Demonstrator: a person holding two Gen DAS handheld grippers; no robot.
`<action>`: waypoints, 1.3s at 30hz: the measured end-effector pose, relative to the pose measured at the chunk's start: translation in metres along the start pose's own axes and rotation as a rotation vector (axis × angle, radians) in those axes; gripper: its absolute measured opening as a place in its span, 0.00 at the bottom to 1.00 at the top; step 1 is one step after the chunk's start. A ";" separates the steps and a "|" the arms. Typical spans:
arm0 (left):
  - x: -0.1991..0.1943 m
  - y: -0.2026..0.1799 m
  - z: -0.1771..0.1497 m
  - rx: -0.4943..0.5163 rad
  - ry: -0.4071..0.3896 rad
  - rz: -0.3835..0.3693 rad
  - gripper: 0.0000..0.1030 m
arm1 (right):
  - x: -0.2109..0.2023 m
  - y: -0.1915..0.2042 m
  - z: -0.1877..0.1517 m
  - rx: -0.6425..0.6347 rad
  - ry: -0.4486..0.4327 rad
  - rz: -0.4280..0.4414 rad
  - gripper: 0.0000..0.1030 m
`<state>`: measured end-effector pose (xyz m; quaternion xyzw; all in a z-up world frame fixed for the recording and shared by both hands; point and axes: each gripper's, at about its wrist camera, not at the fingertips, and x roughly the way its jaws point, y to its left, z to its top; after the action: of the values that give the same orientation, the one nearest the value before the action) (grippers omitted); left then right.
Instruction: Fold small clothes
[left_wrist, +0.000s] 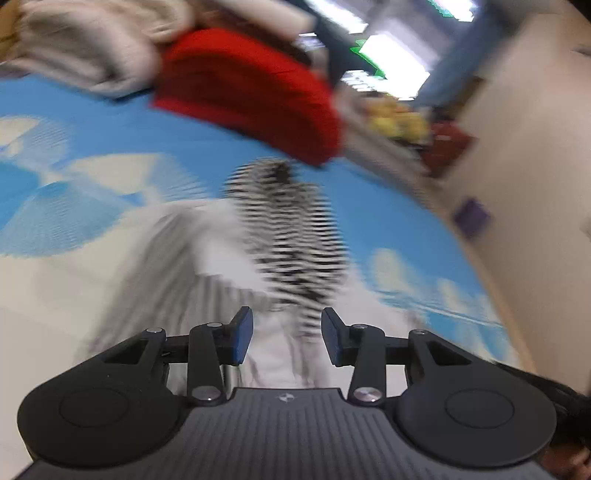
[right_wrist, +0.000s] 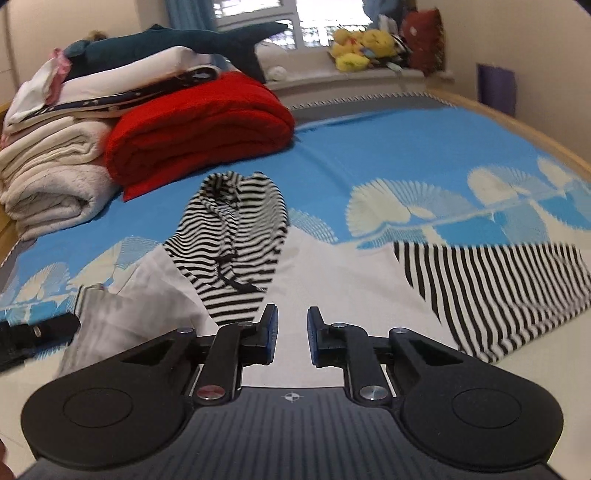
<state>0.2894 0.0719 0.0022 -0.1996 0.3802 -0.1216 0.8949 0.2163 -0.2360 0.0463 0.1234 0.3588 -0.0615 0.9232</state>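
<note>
A small garment with a white body (right_wrist: 332, 266), a black-and-white striped hood (right_wrist: 236, 229) and a striped sleeve (right_wrist: 498, 288) lies spread on the blue-and-white bed sheet (right_wrist: 388, 155). My right gripper (right_wrist: 291, 332) is low over the white body, its pads a narrow gap apart with white cloth filling the gap. The left wrist view is blurred. In it my left gripper (left_wrist: 287, 339) stands open above the white body (left_wrist: 207, 266), with the striped hood (left_wrist: 291, 229) ahead and nothing between its pads. One black finger (right_wrist: 48, 326) of the left gripper shows at the left edge of the right wrist view.
A folded red blanket (right_wrist: 199, 129) and stacked cream blankets (right_wrist: 48, 184) sit at the back left of the bed, with a plush shark (right_wrist: 177, 44) on top. Yellow plush toys (right_wrist: 362, 48) line the window sill. The wooden bed edge (right_wrist: 535, 129) runs along the right.
</note>
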 end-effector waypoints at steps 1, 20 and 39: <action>0.003 0.009 0.004 -0.019 0.007 0.053 0.43 | 0.003 -0.002 -0.001 0.012 0.007 -0.002 0.17; 0.034 0.081 0.037 -0.198 0.124 0.292 0.43 | 0.094 0.100 -0.036 -0.316 0.248 0.291 0.28; 0.027 0.093 0.042 -0.206 0.133 0.291 0.43 | 0.116 0.112 -0.049 -0.411 0.237 0.192 0.09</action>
<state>0.3449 0.1558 -0.0302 -0.2249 0.4738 0.0357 0.8507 0.2928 -0.1178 -0.0464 -0.0272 0.4559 0.1157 0.8820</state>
